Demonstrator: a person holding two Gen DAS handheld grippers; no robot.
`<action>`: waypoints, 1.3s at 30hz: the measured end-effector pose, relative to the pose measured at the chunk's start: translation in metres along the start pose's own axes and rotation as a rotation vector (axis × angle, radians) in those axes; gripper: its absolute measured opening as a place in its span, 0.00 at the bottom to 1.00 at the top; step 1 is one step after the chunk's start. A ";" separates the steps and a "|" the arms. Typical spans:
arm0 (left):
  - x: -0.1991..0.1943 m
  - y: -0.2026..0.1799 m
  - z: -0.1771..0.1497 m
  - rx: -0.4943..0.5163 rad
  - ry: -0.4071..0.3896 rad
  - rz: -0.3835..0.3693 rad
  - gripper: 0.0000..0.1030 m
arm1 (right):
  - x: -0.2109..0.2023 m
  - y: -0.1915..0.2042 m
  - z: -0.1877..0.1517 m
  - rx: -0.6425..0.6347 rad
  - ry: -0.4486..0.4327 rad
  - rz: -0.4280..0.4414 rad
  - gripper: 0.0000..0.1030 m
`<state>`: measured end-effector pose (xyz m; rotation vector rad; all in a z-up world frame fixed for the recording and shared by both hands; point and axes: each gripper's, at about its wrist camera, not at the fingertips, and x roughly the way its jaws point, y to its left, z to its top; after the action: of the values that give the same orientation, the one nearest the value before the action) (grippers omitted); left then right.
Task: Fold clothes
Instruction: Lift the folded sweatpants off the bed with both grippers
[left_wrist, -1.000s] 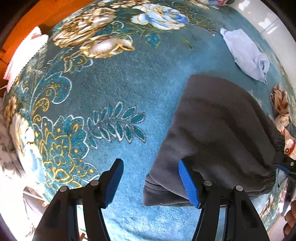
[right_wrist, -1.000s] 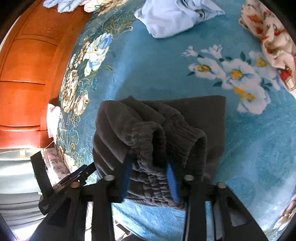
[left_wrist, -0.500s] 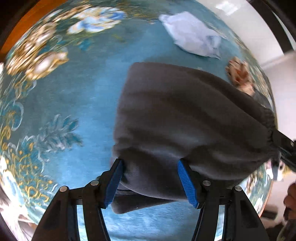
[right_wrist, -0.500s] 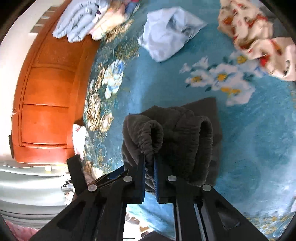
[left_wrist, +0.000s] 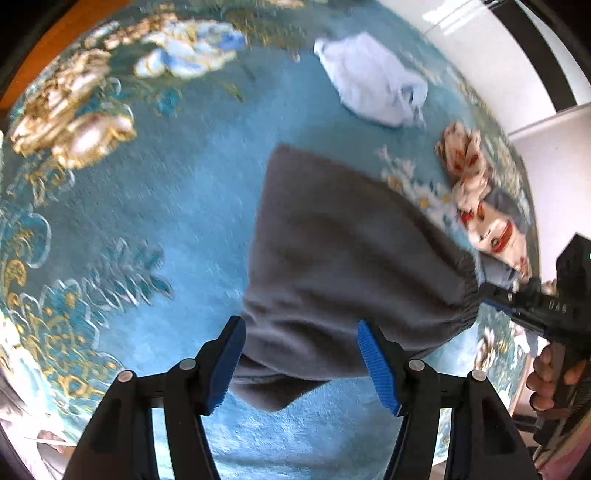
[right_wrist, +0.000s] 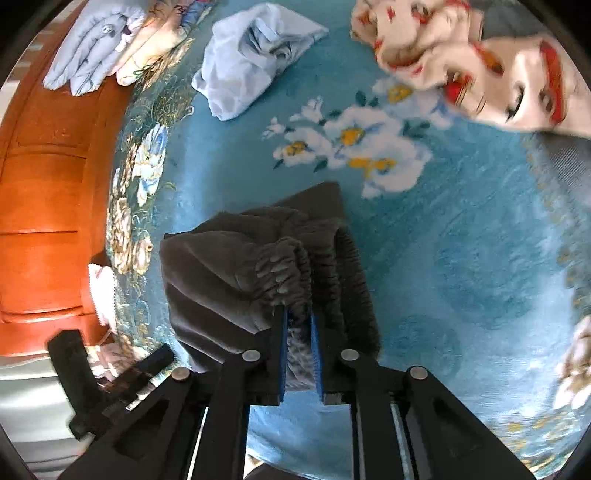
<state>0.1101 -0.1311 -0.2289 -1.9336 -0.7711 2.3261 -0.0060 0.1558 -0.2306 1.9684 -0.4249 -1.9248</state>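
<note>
A dark grey garment with a gathered elastic waistband lies folded on the blue floral bed cover. My left gripper is open, and the garment's near edge lies between its blue pads. My right gripper is shut on the waistband and lifts that end off the cover. In the left wrist view the right gripper shows at the right, with a hand on its handle.
A crumpled pale blue garment lies further back. A cream and red printed cloth lies on the right. Folded clothes sit against an orange wooden headboard.
My right gripper closed on the grey waistband and raised it. My left gripper shifted toward the garment, so that its edge now sits between the open pads.
</note>
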 end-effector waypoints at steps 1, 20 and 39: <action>0.002 -0.001 0.005 0.009 -0.004 -0.008 0.65 | -0.007 0.006 0.000 -0.030 -0.017 -0.033 0.13; 0.067 -0.001 0.032 0.009 0.082 -0.051 0.65 | 0.070 0.021 0.013 -0.092 0.019 -0.031 0.14; 0.100 0.072 0.030 -0.243 0.127 -0.360 0.97 | 0.088 -0.072 -0.022 0.169 0.017 0.256 0.95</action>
<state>0.0799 -0.1726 -0.3445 -1.8130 -1.3142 1.9570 0.0166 0.1815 -0.3413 1.9207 -0.8160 -1.7597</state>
